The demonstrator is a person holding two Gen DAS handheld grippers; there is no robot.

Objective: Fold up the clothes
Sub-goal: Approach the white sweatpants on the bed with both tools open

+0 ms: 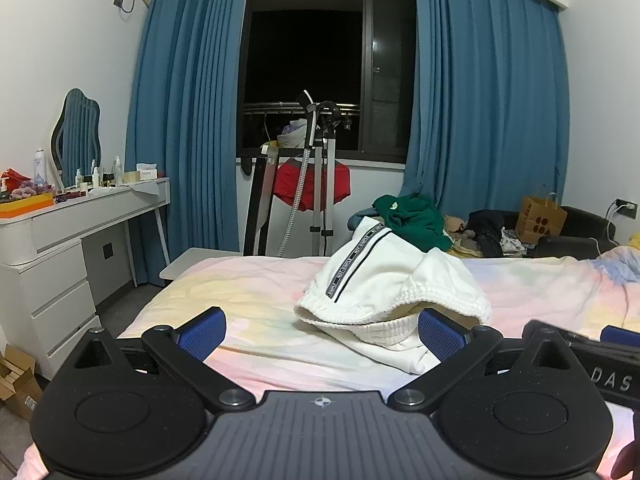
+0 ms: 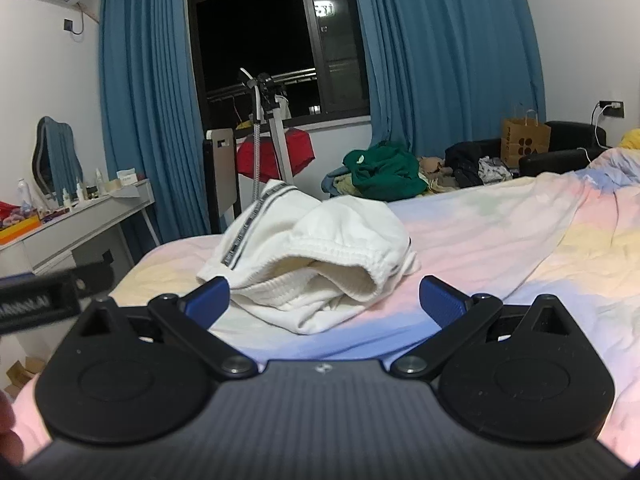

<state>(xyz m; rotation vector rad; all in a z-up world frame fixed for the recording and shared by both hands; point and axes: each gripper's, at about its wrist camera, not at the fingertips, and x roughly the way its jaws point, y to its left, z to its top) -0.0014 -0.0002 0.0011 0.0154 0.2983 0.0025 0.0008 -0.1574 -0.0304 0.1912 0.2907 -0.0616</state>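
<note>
A crumpled pair of white trousers (image 1: 384, 292) (image 2: 312, 248) with a black-and-white side stripe lies in a heap on the pastel bedsheet (image 1: 248, 292) (image 2: 500, 232), its elastic waistband facing me. My left gripper (image 1: 322, 334) is open low over the sheet, and its right pad (image 1: 438, 334) sits at the waistband's near edge. My right gripper (image 2: 324, 300) is open too, with the heap's near edge between its wide-spread blue pads and nothing pinched. Each gripper's body shows at the edge of the other's view.
A pile of clothes with a green garment (image 1: 412, 220) (image 2: 384, 176) lies past the bed by a dark sofa and a paper bag (image 1: 540, 220). A white dresser (image 1: 60, 264) stands left. A garment steamer stand (image 1: 316, 184) with red cloth stands under the window.
</note>
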